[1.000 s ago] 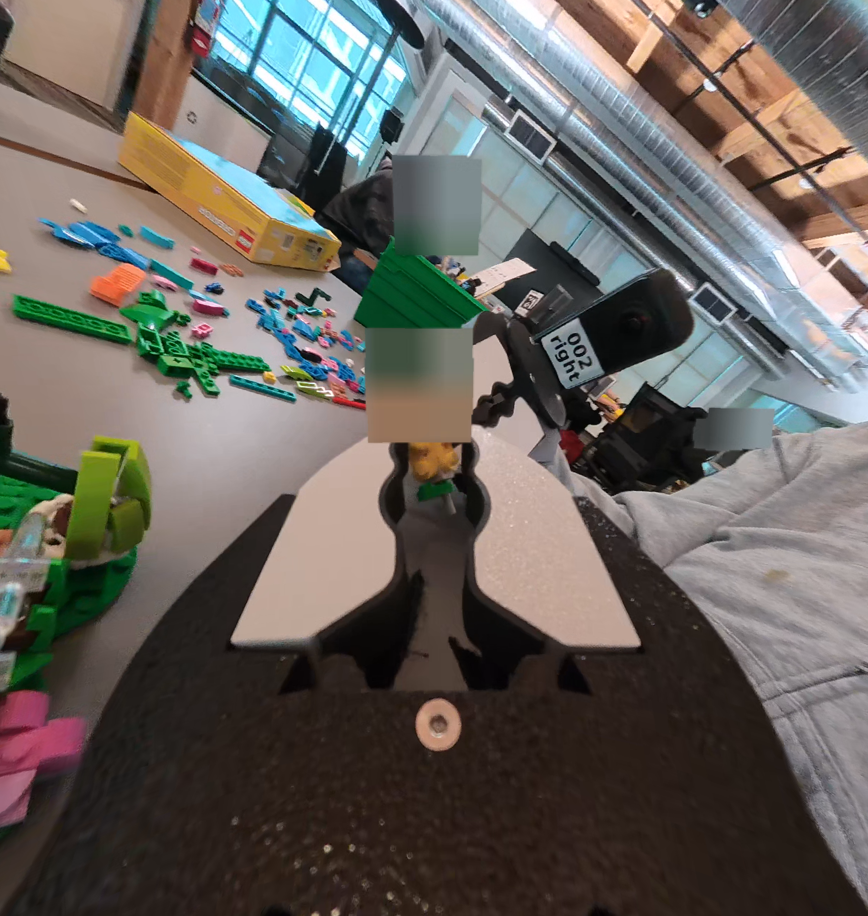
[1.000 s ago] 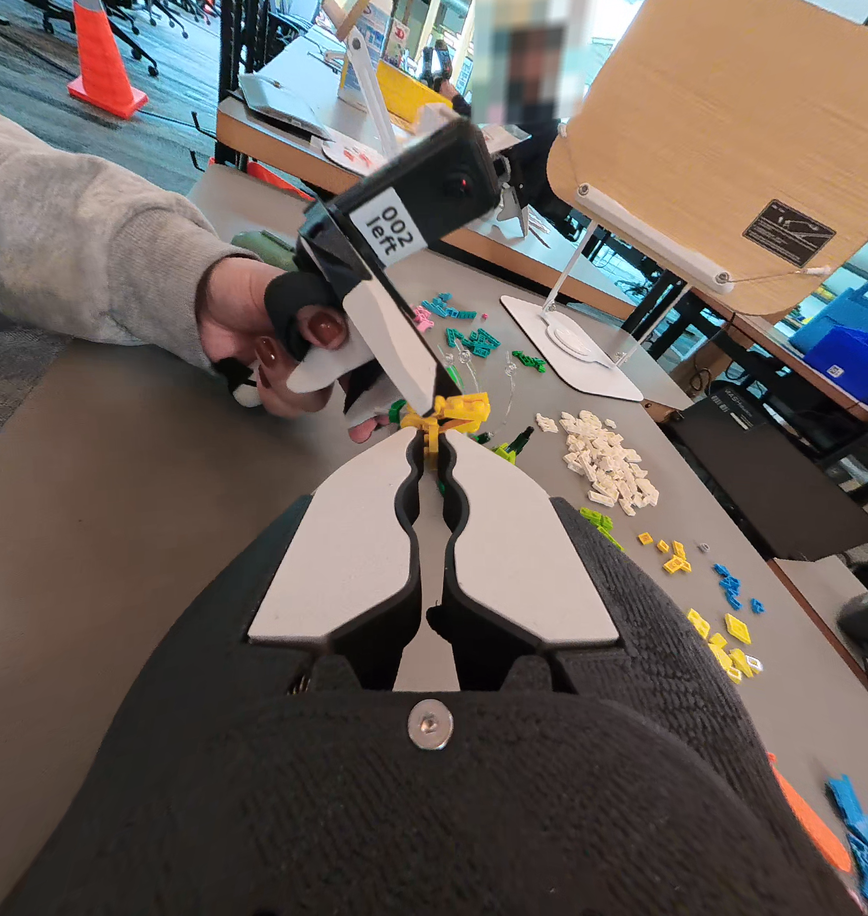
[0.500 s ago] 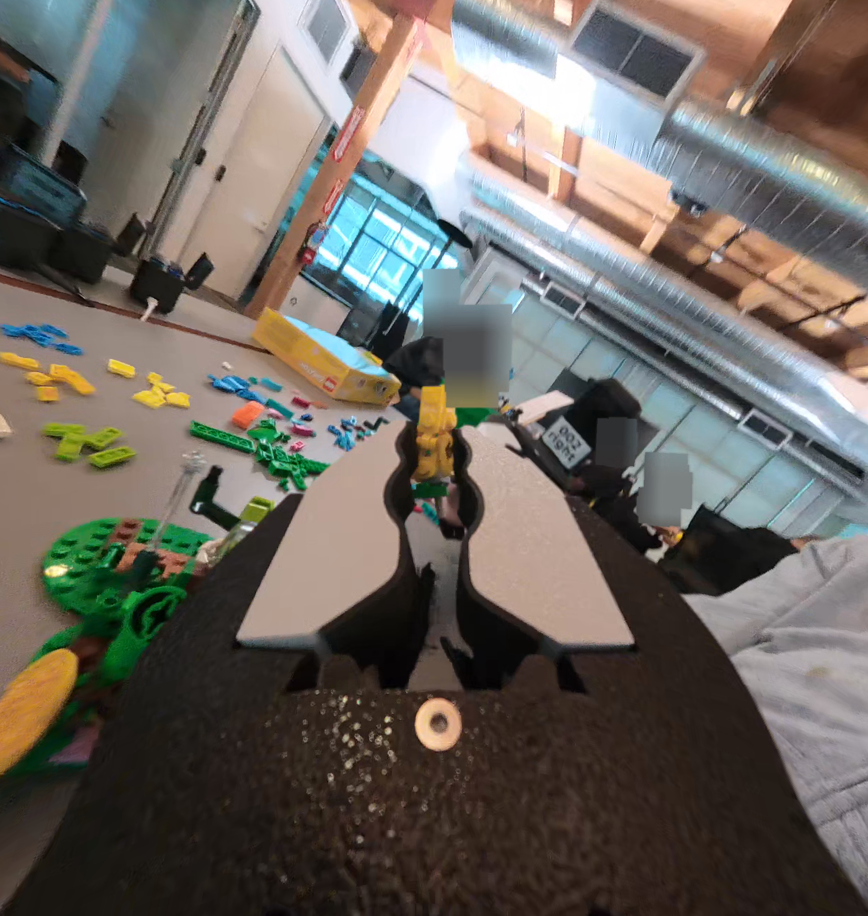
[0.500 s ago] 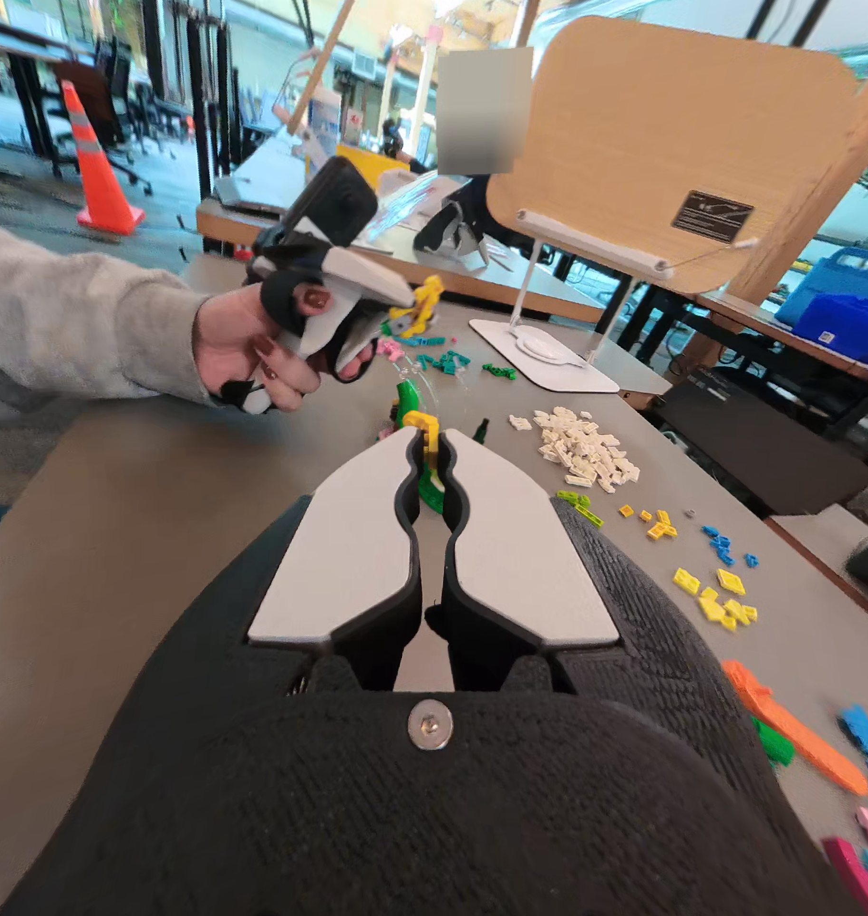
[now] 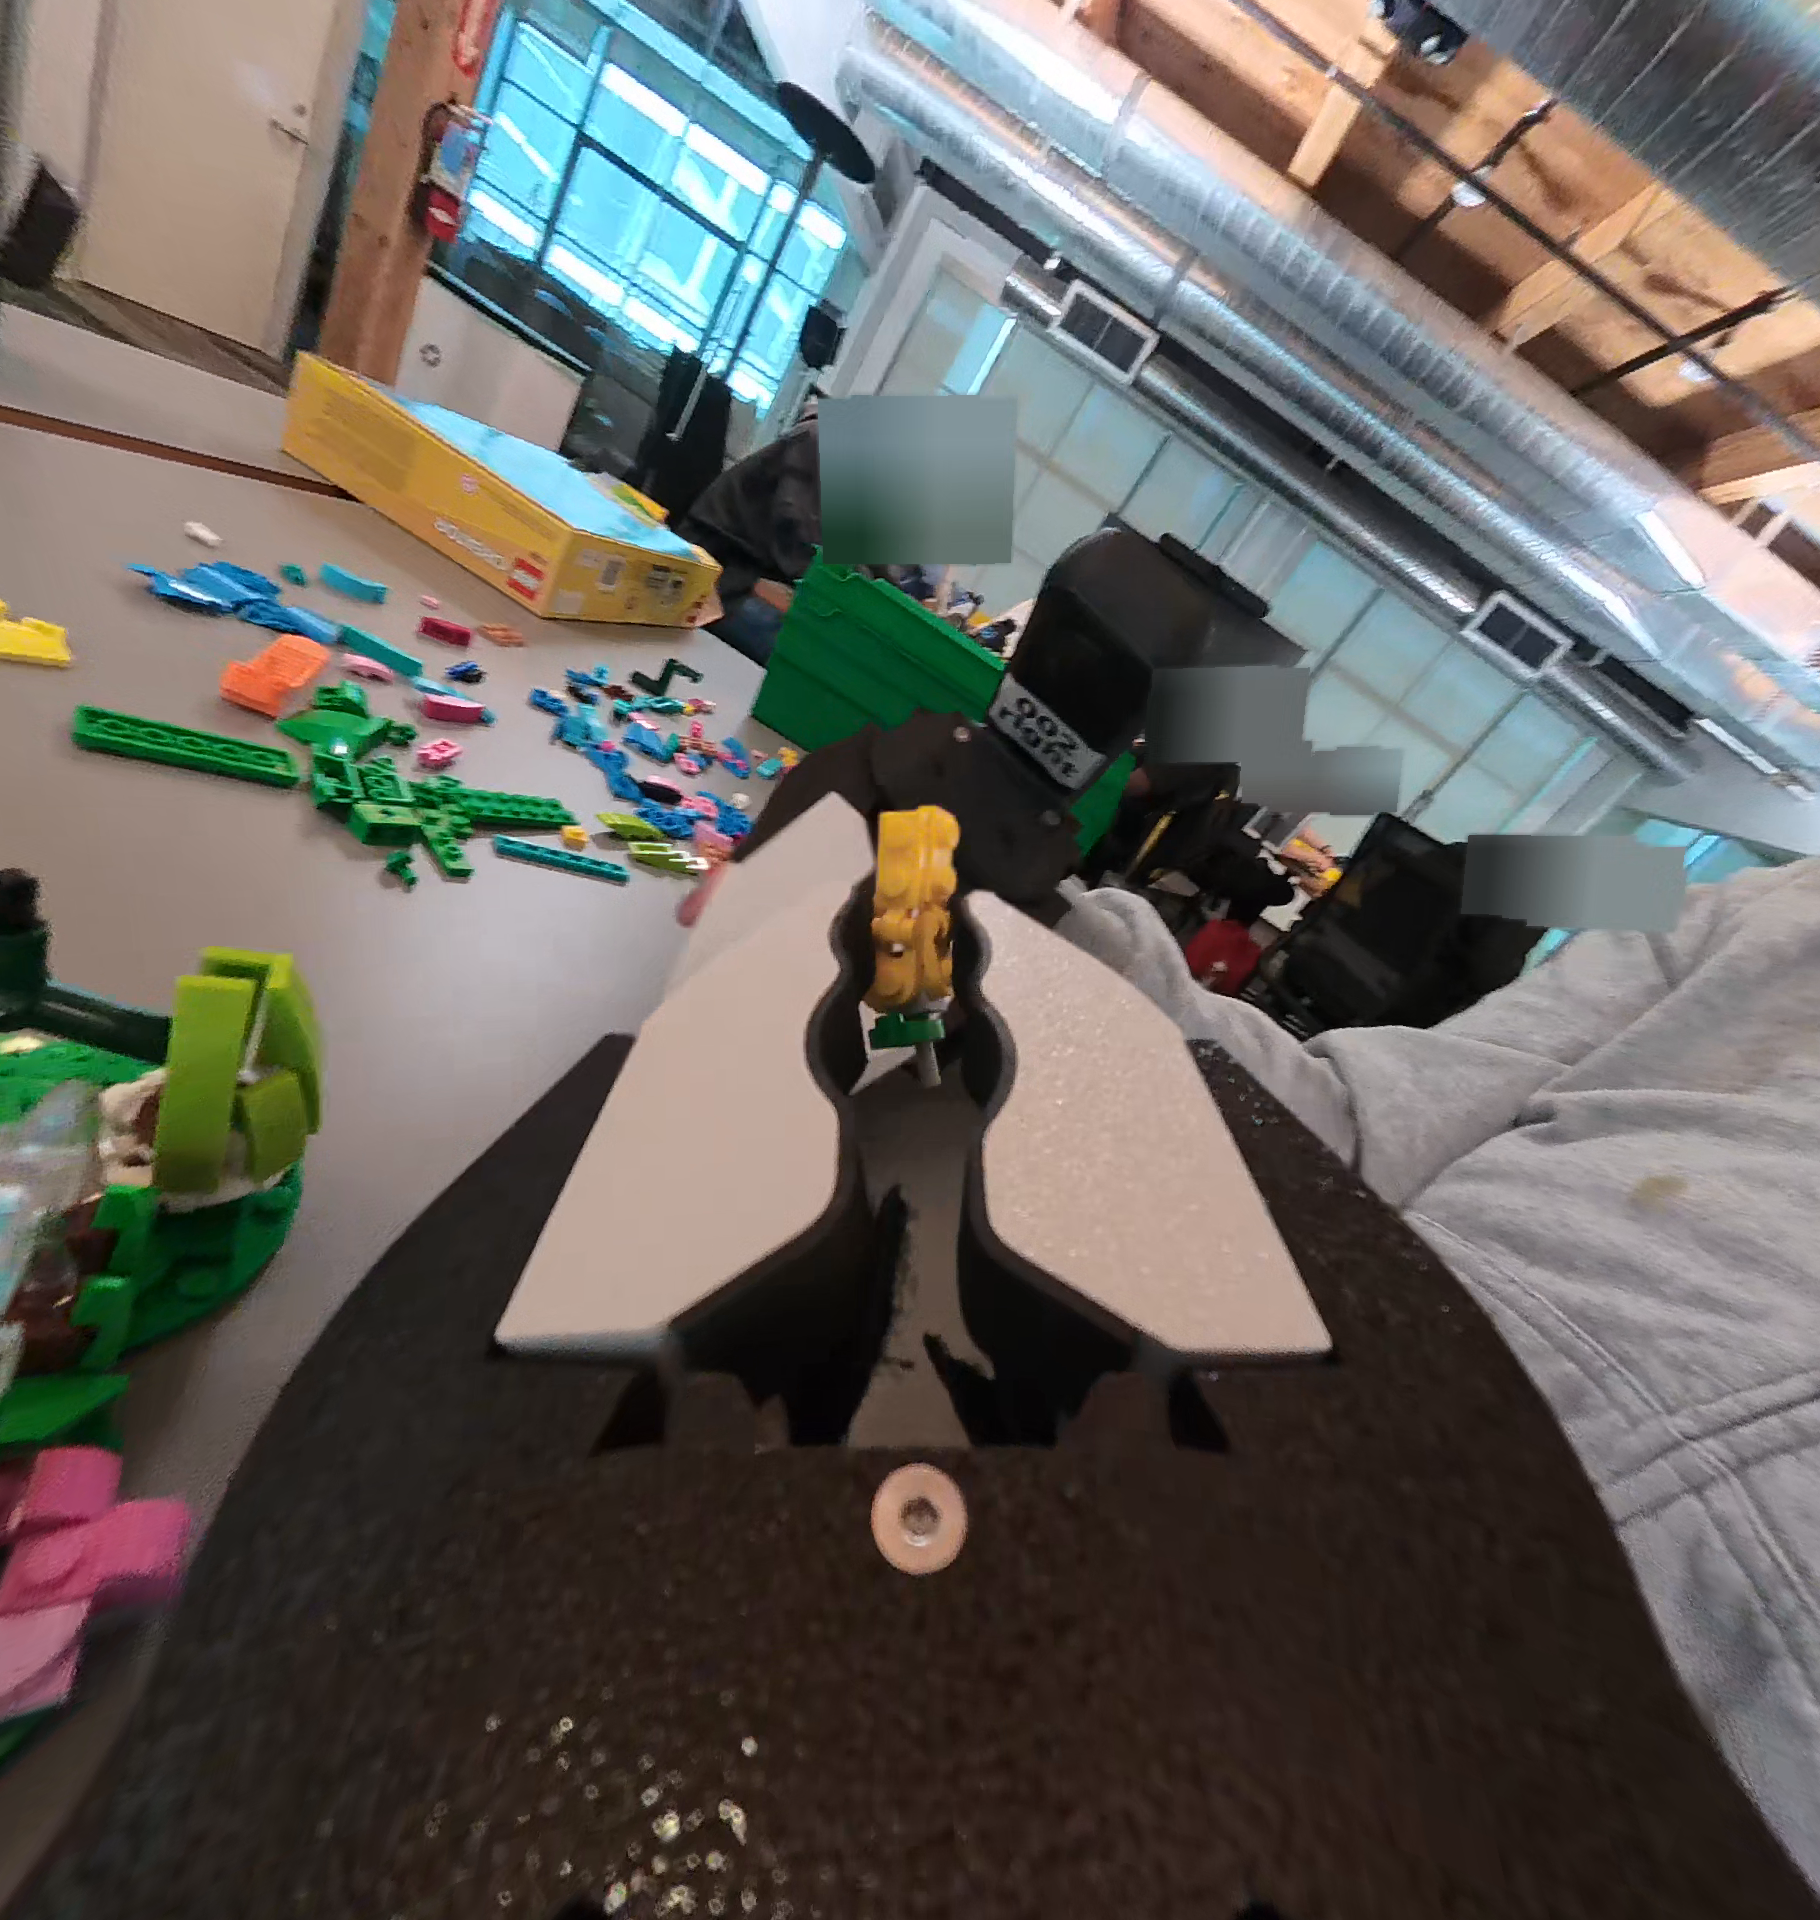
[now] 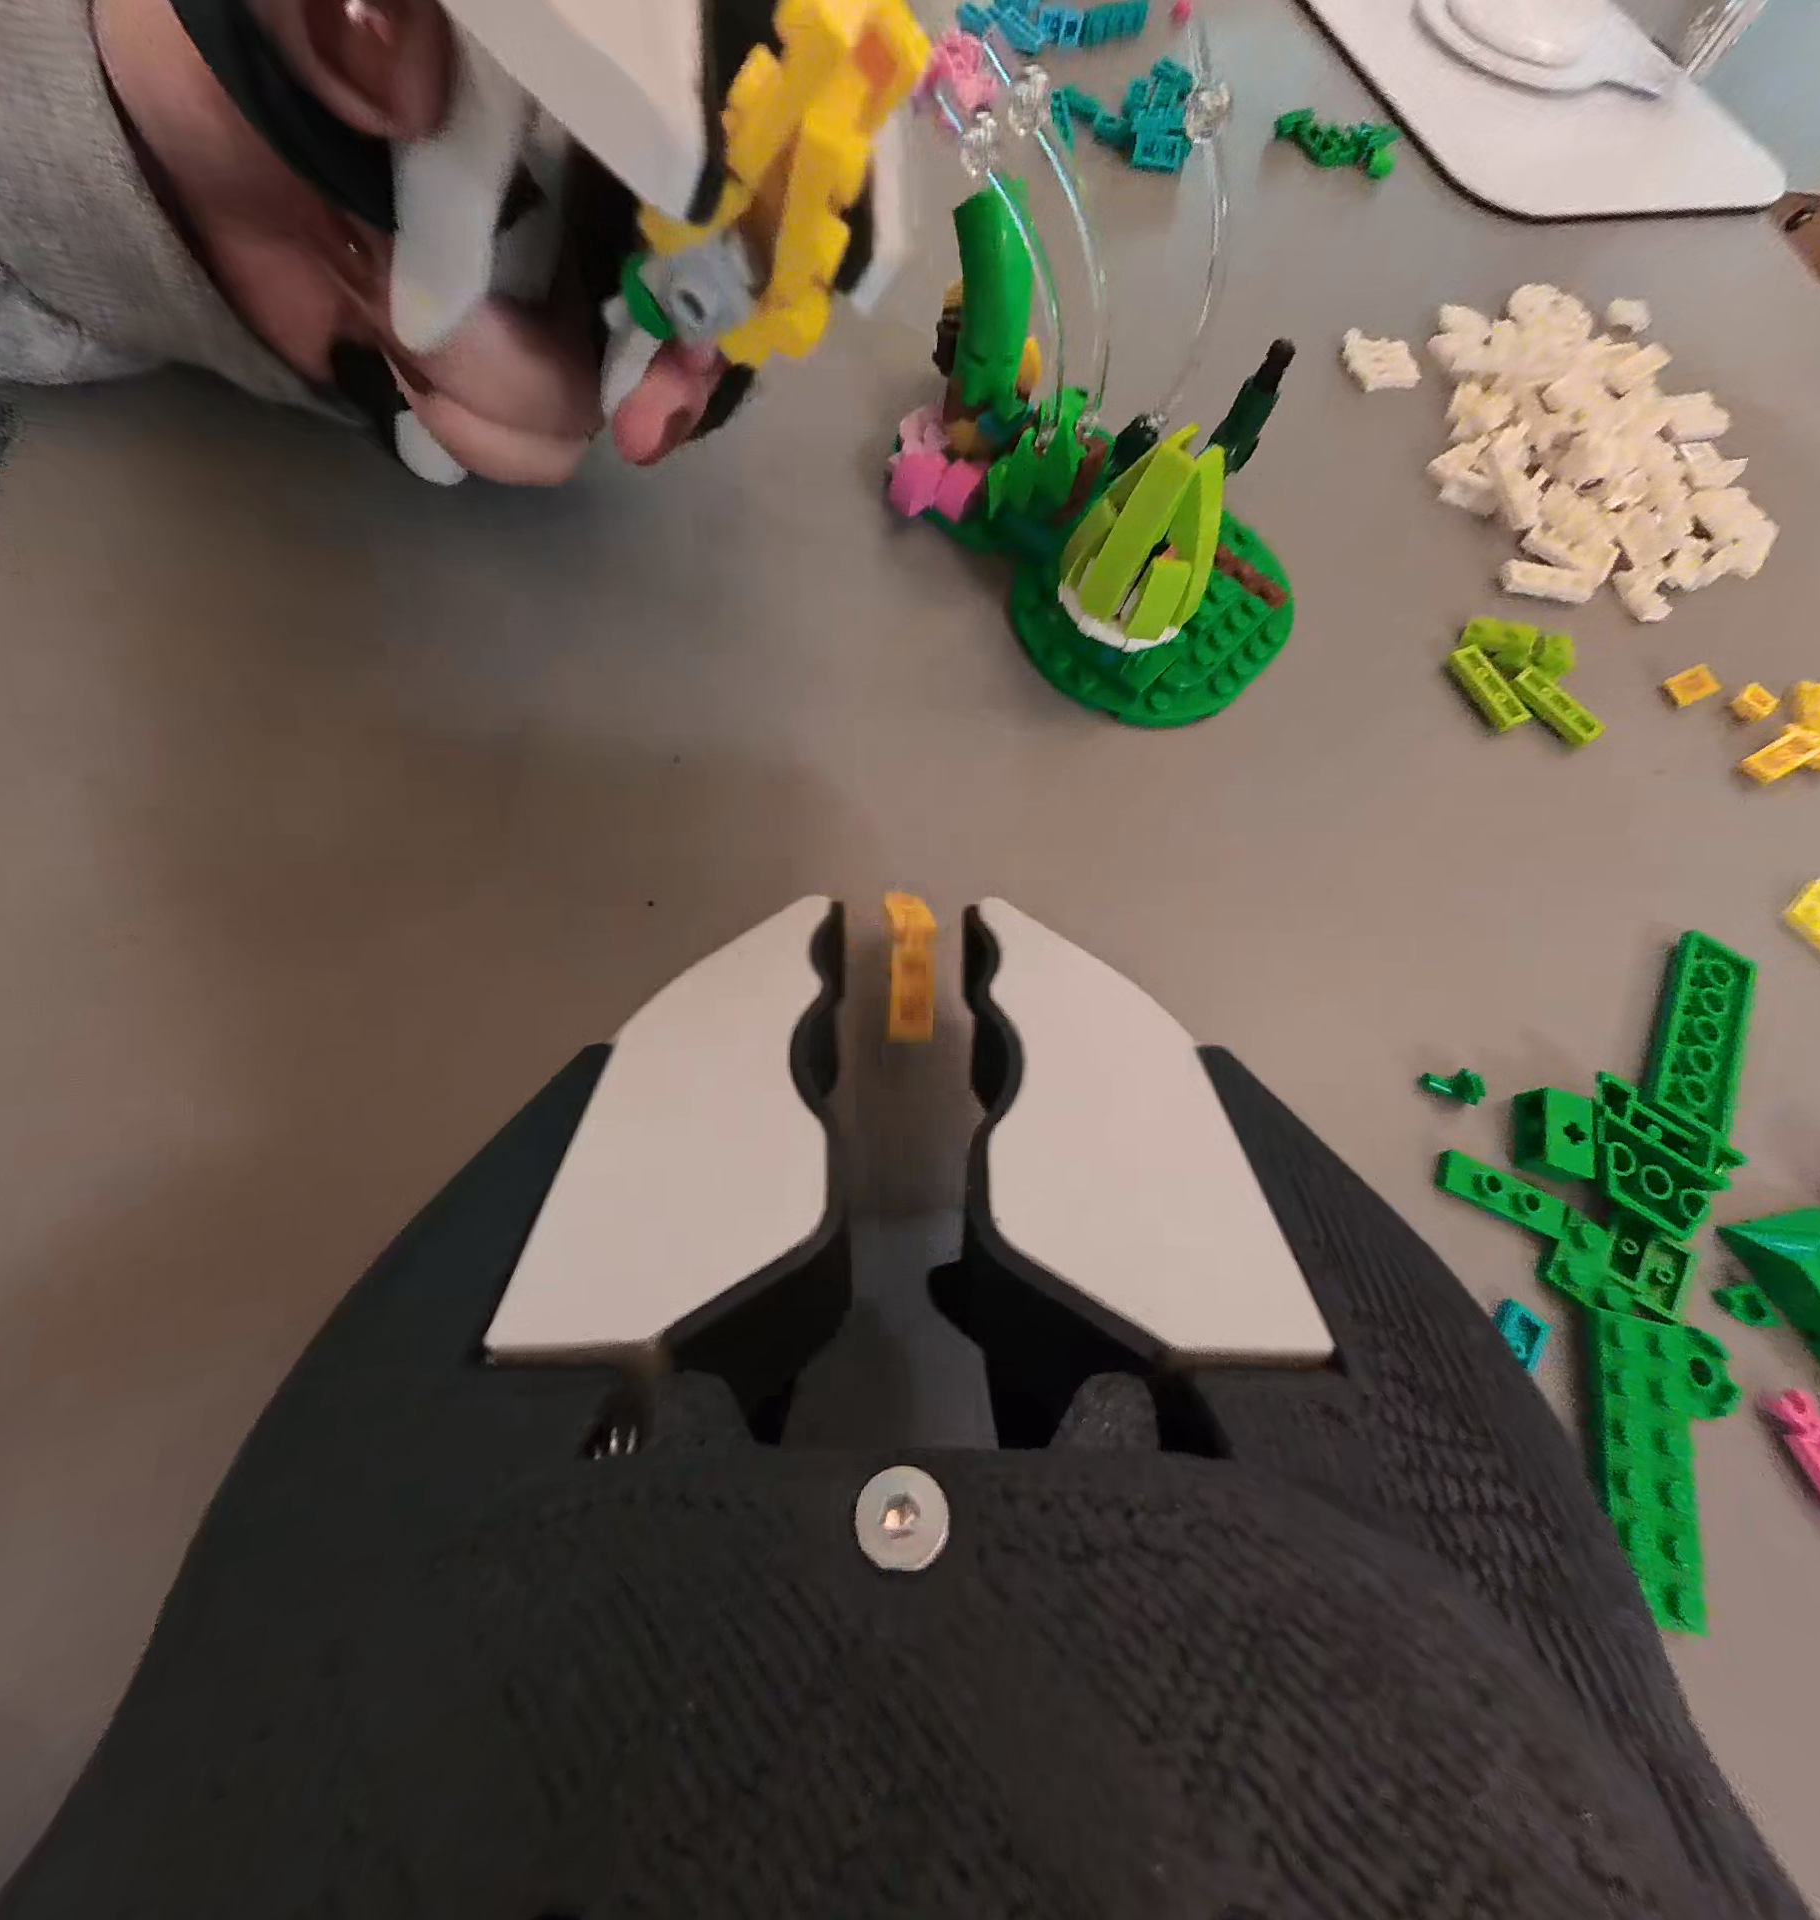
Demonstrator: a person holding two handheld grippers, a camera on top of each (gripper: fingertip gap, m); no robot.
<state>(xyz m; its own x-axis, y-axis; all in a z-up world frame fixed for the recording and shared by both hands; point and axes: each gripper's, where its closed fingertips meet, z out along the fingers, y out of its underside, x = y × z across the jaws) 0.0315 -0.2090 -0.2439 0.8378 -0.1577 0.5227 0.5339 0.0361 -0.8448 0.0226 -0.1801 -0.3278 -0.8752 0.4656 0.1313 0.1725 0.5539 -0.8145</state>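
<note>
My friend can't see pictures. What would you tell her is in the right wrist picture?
The right gripper hangs open over a grey table, with a small orange-yellow brick piece between its fingers, gaps showing on both sides. Up left, a hand's left gripper clamps a yellow brick flower. A green brick garden model and loose bricks lie to the right.

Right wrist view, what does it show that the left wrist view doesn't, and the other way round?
Only the right wrist view: the open right tool with a small orange piece between its fingers, touching neither, and a white brick pile. Only the left wrist view: a yellow box and a green bin. Both: the left tool shut on the yellow flower, and the green model.
</note>
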